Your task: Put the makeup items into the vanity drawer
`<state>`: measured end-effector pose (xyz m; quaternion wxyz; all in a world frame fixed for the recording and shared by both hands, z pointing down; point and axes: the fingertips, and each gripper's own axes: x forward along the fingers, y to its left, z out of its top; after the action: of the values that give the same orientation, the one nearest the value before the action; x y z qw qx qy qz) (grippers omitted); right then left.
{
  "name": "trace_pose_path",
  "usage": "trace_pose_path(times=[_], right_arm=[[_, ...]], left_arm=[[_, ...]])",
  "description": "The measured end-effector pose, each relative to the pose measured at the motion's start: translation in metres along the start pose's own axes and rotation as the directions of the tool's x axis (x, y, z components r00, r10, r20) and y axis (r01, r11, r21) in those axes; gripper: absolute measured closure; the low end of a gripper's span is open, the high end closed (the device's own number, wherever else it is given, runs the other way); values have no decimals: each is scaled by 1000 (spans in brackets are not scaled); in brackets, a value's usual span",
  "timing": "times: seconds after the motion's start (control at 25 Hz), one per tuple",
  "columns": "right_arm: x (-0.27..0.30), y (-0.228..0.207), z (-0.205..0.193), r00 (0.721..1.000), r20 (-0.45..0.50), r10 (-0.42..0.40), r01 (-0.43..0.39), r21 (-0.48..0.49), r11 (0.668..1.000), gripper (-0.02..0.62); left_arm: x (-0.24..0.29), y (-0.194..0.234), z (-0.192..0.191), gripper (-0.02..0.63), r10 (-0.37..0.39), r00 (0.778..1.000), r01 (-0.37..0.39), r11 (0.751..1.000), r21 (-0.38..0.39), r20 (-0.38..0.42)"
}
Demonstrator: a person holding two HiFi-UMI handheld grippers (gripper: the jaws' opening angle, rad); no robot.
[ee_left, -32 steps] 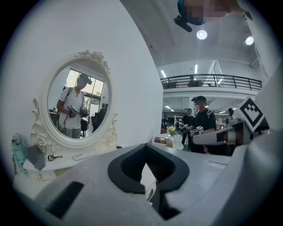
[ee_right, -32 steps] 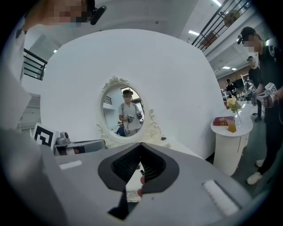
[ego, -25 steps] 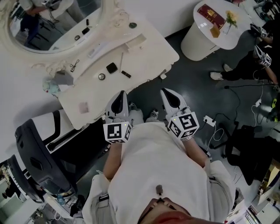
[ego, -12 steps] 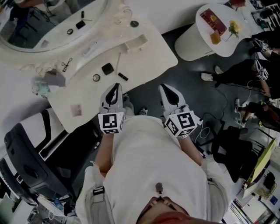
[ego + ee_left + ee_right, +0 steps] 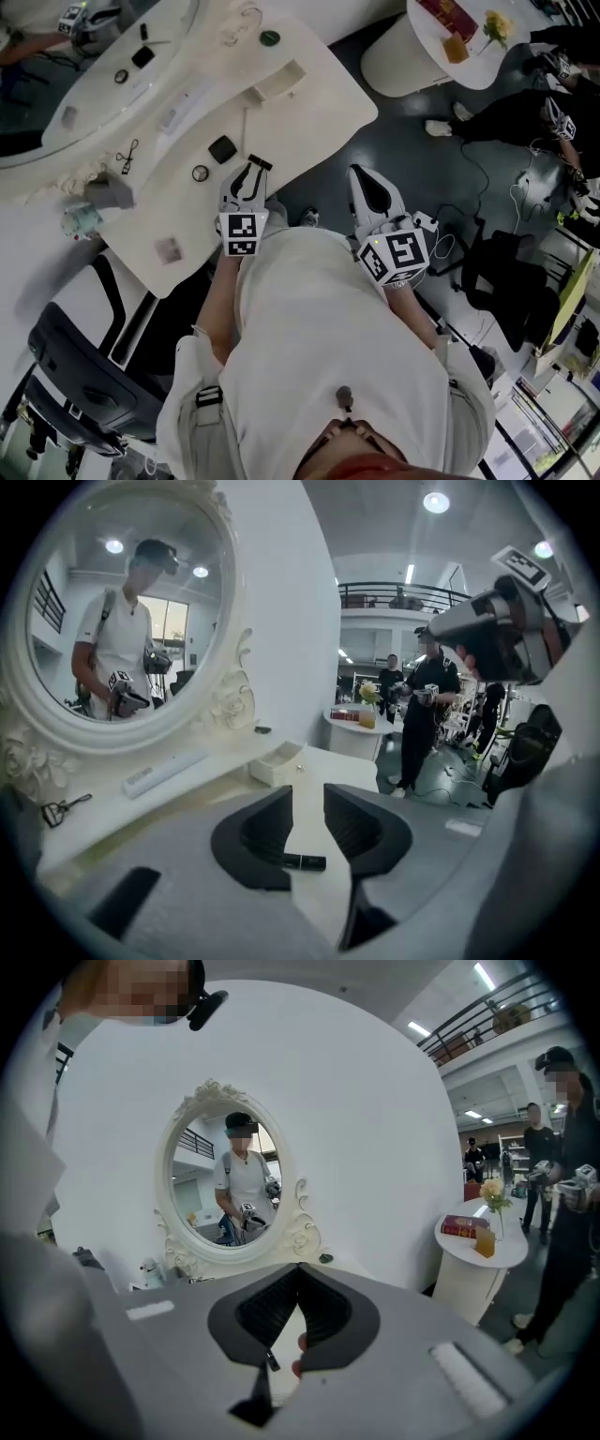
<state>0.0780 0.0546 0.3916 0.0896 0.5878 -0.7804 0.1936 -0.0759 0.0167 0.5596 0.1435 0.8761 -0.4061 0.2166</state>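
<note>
A white vanity table (image 5: 309, 112) carries a black tube (image 5: 260, 163), a black square compact (image 5: 222, 148), a small round jar (image 5: 200, 173) and an eyelash curler (image 5: 127, 157). A small open white drawer box (image 5: 277, 82) stands near the mirror. My left gripper (image 5: 250, 172) hangs over the table's near edge. Its jaws have just been opening and stand slightly apart. In the left gripper view the black tube (image 5: 302, 862) lies on the table under the gap, untouched by the left gripper (image 5: 307, 794). My right gripper (image 5: 362, 176) is off the table over the floor, and the right gripper (image 5: 298, 1269) is shut and empty.
An oval mirror (image 5: 112, 621) with an ornate frame backs the vanity. A long white stick (image 5: 247, 131) and a green lid (image 5: 270, 38) lie on top. A round white side table (image 5: 412, 47) stands at the right, a black chair (image 5: 84, 375) at the left. People stand beyond.
My left gripper has moved forward and down from over the person's lap to the table edge by the black tube, and its jaws have parted. The right gripper has shifted a little.
</note>
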Motion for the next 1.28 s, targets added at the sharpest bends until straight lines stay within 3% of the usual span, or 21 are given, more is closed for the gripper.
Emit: trace_pose_path(times=[0.12, 0.4, 0.72, 1.0, 1.28], right_arm=[[4, -8, 1, 999, -4, -46, 46, 15, 999, 588], [16, -10, 0, 994, -11, -110, 110, 31, 993, 588], [27, -5, -6, 988, -33, -152, 153, 33, 988, 588], [26, -6, -11, 984, -47, -172, 173, 29, 984, 588], [17, -13, -16, 981, -44, -189, 190, 32, 981, 588]], left_arm=[[21, 7, -27, 458, -39, 996, 37, 999, -29, -85], [59, 11, -84, 333, -109, 961, 117, 993, 18, -254], [84, 12, -127, 291, -142, 911, 145, 989, -22, -386], [94, 15, -136, 277, -136, 894, 127, 991, -49, -428], [99, 8, -145, 261, -117, 876, 117, 993, -28, -467]])
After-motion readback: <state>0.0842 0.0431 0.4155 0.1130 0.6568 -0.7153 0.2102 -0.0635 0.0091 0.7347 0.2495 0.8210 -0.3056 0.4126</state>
